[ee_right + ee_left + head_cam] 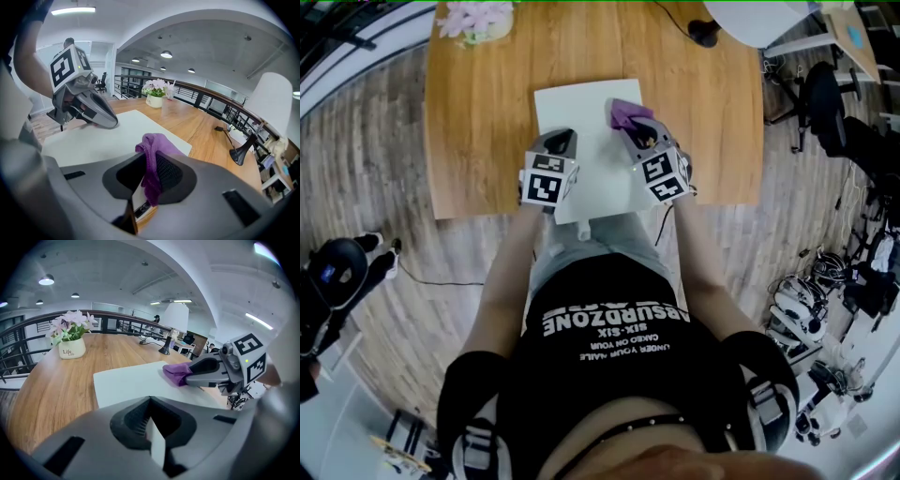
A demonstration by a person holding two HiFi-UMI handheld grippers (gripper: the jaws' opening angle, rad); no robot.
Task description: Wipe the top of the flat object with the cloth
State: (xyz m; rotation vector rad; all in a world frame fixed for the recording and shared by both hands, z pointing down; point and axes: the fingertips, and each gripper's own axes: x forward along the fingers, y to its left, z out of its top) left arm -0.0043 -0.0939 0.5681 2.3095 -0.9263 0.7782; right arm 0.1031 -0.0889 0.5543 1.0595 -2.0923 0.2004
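A white flat board [581,117] lies on the wooden table [478,122], reaching its near edge. My right gripper [636,134] is shut on a purple cloth [627,114], which rests on the board's far right part. In the right gripper view the cloth [154,145] hangs bunched between the jaws above the board [103,140]. My left gripper [560,142] sits at the board's left side with its jaws together, tip down on the board [131,380]. The right gripper view shows that tip [105,121] touching the white surface. From the left gripper view, the cloth [176,373] sticks out of the right gripper [197,373].
A white pot of pink flowers [478,19] stands at the table's far left corner. A black lamp base [703,36] with a cable stands at the far right, under a white shade [759,19]. The person's body is close to the table's near edge.
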